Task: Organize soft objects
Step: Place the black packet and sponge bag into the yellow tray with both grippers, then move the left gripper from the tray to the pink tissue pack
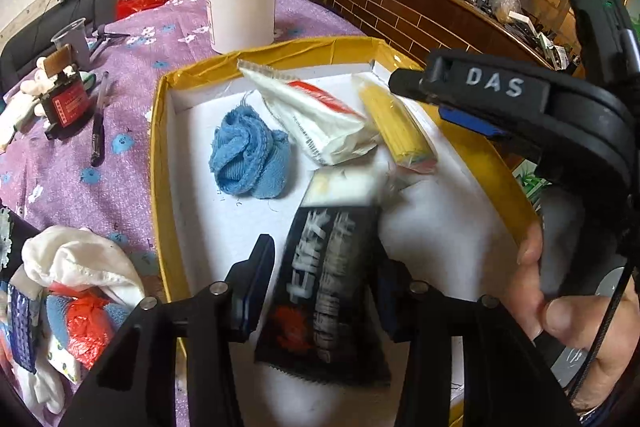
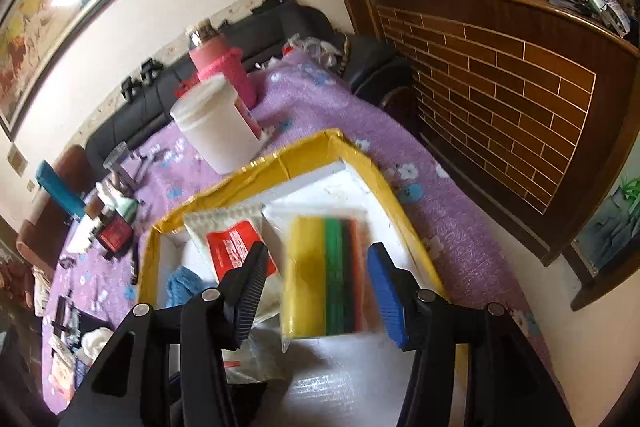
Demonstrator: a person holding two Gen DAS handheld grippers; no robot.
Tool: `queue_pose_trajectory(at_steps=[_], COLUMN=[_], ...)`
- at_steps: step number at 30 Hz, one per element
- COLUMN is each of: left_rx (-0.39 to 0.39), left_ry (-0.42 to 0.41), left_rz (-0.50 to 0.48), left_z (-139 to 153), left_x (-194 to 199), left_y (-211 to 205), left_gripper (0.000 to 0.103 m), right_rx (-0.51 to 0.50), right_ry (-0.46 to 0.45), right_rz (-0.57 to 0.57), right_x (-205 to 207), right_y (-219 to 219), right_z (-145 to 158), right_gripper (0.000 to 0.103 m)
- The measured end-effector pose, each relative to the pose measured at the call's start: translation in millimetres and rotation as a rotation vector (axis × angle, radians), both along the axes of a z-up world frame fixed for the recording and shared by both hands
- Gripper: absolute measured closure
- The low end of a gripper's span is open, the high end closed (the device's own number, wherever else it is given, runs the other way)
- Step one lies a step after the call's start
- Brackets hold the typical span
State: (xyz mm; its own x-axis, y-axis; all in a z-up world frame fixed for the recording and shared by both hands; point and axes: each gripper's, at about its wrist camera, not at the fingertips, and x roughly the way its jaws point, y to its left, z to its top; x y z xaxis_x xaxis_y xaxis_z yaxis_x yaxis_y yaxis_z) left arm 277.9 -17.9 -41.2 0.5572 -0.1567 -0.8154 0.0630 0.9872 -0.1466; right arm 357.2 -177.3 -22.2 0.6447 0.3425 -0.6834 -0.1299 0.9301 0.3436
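Two claws, both released: your left claw (image 1: 316, 291) straddles the black pouch (image 1: 324, 291), your right claw (image 2: 316, 287) the coloured pack (image 2: 324, 279). Either could snag at withdrawal and drag over the box rim (image 1: 160, 155) at nine o'clock.

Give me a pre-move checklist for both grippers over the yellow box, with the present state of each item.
1. Left gripper clear of the black packet: ok, gaps show on both sides.
2. Right gripper clear of the coloured pack: ok, pads stand off it.
3. Both packs lying inside the yellow box: ok.
4. Blue cloth in the box, untouched: ok.
5. Soft items outside the box all sorted: not ok, the white cloth lies beside it.
6. Black packet resting flat: cannot tell, blurred.
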Motion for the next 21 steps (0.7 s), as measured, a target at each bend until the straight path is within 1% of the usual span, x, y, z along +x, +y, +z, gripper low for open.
queue_pose_trajectory(at_steps=[3,5,7,10,11,15,17,18,19,21], left_rx=[-0.006,-0.010,-0.007,0.005,0.008,0.022,0.026,0.027,0.026,0.018], left_ry=[-0.012,-0.021,-0.047,-0.087,-0.091,-0.108,-0.112,-0.113,-0.113,-0.114], left_rz=[0.004,0.002,-0.005,-0.002,-0.004,0.000,0.009,0.017,0.027,0.045], left_z=[10,18,31,45,48,57,59,58,58,57], left_x=[-7,-15,-28,-49,-54,-80,-96,-102,-109,-124], left_y=[-1,-2,0,5,9,23,36,41,49,64], left_gripper=[0.058,0.058,0.058,0.053,0.052,0.052,0.052,0.052,0.052,0.052], right_rx=[0.002,-0.005,0.004,-0.032,-0.038,-0.007,0.000,0.002,0.006,0.005], right_ry=[-0.078,-0.153,-0.209,-0.290,-0.306,-0.312,-0.310,-0.307,-0.306,-0.303], right_rz=[-0.011,-0.024,-0.023,0.000,0.011,0.081,0.097,0.110,0.128,0.158], right_x=[-12,-28,-45,-74,-85,-118,-129,-132,-137,-147], right_y=[-4,-6,-6,3,9,30,39,45,52,66], right_z=[16,32,46,64,67,73,75,75,76,76], right_gripper=[0.047,0.047,0.047,0.047,0.047,0.044,0.043,0.039,0.033,0.030])
